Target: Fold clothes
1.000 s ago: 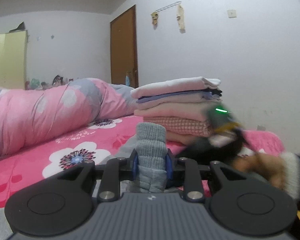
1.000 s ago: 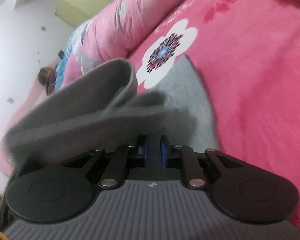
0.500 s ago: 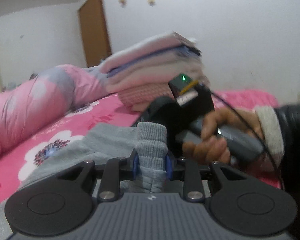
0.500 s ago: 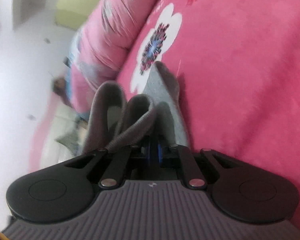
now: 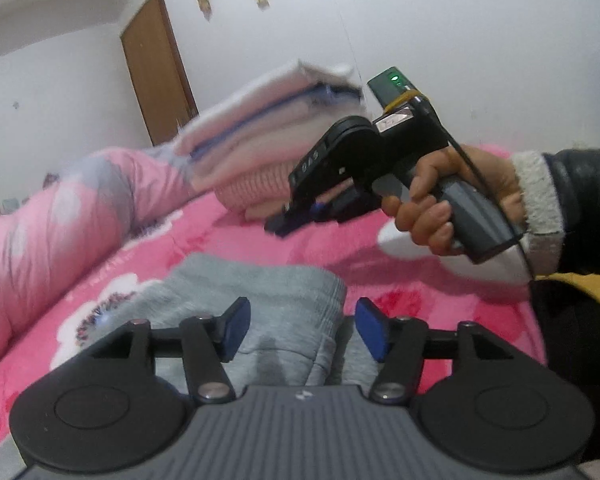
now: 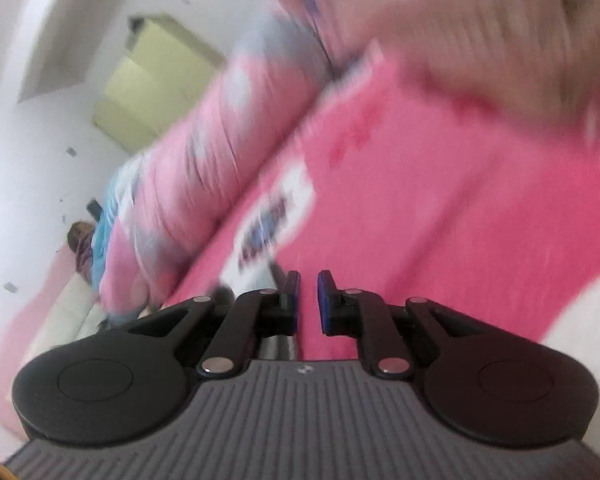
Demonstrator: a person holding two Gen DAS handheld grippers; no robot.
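pink bedspread bears grey garment; left gripper wide, right gripper narrow, empty; fold may spring loose.

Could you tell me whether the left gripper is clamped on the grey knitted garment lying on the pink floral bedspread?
No: the left gripper has its blue pads spread apart, and the grey knitted garment lies loose between them.

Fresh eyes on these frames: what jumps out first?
In the left wrist view, the right gripper held in a hand hangs over the pink flowered bedspread, in front of a tall stack of folded clothes. Nearer, the left gripper is open over a folded grey garment. The right wrist view is mostly motion blur.
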